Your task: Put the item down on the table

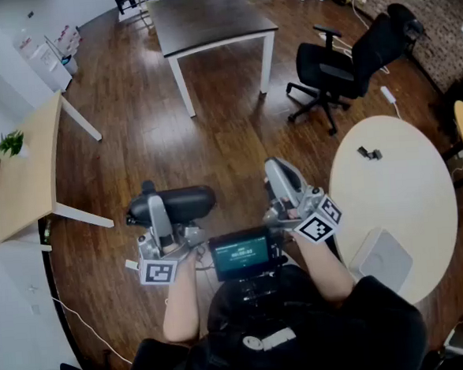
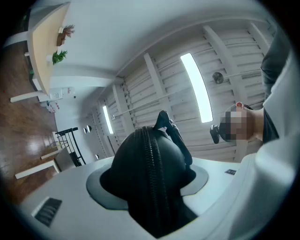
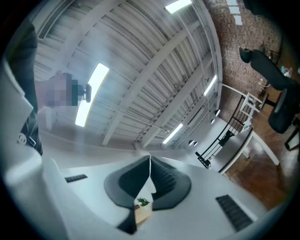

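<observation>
Out front of the person's chest, over the floor, left gripper (image 1: 156, 209) is clamped on a black zip pouch (image 1: 177, 202). Jaws sit wide bc the pouch is fat, and it's tipped up prob so nothing slips. Right gripper (image 1: 278, 174) is closed w/ nothing in it. Round table (image 1: 411, 207) is off to the right and the pouch isn't on it yet.

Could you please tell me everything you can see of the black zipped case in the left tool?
The black case is a rounded, oblong pouch of matte material that looks like fabric. A zip runs along its middle ridge, and a pull sticks up at its far end. It looks closed. It is clamped between the jaws of the left tool, lying crosswise in the head view, in the air above the wooden floor. Nothing else touches it.
</observation>
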Available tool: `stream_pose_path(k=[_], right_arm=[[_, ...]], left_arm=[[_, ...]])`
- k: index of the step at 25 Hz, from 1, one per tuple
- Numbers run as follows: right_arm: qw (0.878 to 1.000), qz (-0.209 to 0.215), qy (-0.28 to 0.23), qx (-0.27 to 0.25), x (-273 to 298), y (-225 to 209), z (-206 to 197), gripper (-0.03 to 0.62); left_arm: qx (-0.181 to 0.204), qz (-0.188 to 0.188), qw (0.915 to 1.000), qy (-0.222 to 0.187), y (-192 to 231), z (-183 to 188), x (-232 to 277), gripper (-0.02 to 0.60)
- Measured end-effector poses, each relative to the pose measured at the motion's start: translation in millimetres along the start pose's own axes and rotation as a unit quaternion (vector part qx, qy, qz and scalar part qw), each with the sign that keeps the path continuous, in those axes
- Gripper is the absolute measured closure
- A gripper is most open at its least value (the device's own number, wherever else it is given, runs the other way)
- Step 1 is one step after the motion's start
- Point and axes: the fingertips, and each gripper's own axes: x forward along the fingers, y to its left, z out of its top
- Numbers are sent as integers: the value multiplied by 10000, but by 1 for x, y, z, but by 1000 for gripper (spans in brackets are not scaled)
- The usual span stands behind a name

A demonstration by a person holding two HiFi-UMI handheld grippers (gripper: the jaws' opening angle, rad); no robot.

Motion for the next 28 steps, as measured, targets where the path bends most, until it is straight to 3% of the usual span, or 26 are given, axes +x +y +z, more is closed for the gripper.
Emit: stream_pose_path(k=[10,20,28], right_arm=[[9993,-41,-137,-346,20,-25,13,585],[9999,79,-67,22,102,-134,15,585],[10000,64,-20,-46,148,-208,54,585]], left_arm=[[-68,-53,10000,42,32,-11,17,316],[-26,70,10000,39,119,-42,104,318],[75,93,9999,78,168,-82,183,318]])
